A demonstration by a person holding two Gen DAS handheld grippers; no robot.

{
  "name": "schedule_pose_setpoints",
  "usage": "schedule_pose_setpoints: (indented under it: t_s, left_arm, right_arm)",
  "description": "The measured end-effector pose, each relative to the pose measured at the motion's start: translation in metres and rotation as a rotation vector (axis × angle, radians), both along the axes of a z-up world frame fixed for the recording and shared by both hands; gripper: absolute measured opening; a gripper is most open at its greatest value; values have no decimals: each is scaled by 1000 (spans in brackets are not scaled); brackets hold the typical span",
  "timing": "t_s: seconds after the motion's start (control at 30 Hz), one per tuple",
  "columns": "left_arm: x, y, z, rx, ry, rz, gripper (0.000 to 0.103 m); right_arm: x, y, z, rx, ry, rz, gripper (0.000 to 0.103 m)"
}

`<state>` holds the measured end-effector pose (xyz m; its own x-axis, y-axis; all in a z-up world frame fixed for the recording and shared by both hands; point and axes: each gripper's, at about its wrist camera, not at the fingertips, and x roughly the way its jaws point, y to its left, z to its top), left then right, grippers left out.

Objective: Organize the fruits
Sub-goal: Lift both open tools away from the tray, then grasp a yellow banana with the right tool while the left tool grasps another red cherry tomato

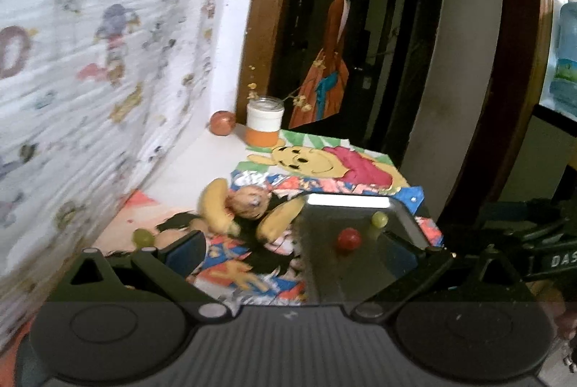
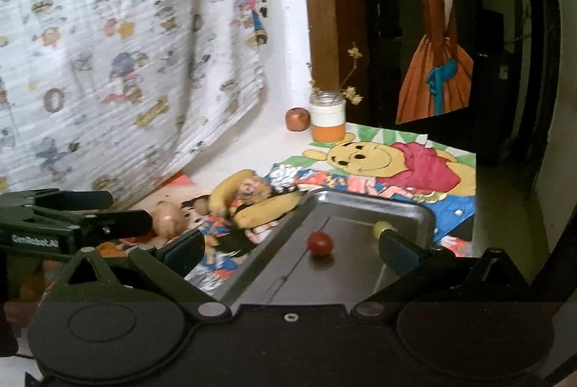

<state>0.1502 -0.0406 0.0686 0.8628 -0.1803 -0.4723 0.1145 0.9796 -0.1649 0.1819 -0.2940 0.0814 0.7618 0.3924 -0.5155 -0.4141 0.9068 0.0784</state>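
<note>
A dark metal tray (image 1: 346, 201) (image 2: 360, 197) lies on a cartoon mat. A red grape (image 1: 348, 240) (image 2: 320, 242) and a green grape (image 1: 379, 219) (image 2: 380, 227) lie in it. Left of the tray lie two bananas (image 1: 214, 206) (image 2: 265, 210) and a brownish round fruit (image 1: 249, 201) (image 2: 254, 190). A green grape (image 1: 142, 237) lies on the mat by my left gripper's left finger. My left gripper (image 1: 299, 253) is open and empty. My right gripper (image 2: 292, 251) is open over the tray. In the right wrist view, a tan round fruit (image 2: 167, 219) sits at the left gripper's fingertips.
An orange and white jar (image 1: 264, 122) (image 2: 328, 118) with dry twigs and a red apple (image 1: 222, 123) (image 2: 298, 119) stand at the back by the wooden door frame. A patterned cloth (image 1: 90, 62) hangs on the left. The mat's right edge (image 2: 474, 188) drops off.
</note>
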Motion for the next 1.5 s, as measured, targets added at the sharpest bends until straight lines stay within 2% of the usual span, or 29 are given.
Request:
schedule_pose_setpoints:
  t_s: [0.37, 0.63, 0.8, 0.97, 1.13, 1.33, 1.5]
  left_arm:
    - [-40, 44, -36, 38, 69, 53, 103]
    - [-51, 87, -61, 44, 119, 131, 103]
    - [-44, 105, -69, 38, 122, 167, 103]
    - [-37, 108, -72, 67, 105, 153, 103]
    - [-28, 108, -74, 100, 93, 132, 103]
    - [-17, 108, -76, 137, 90, 115, 103]
    - [-3, 109, -78, 117, 92, 117, 103]
  right_arm:
    - [-49, 40, -26, -11, 39, 5, 103]
    - [-47, 61, -51, -50, 124, 32, 103]
    - [-31, 75, -49, -76, 135, 73, 103]
    - [-7, 85, -42, -114, 123, 118, 103]
    - [25, 97, -36, -140, 109, 219, 102]
    - [68, 107, -38, -235, 91, 263, 102]
    - [99, 111, -47, -174, 149, 271, 99]
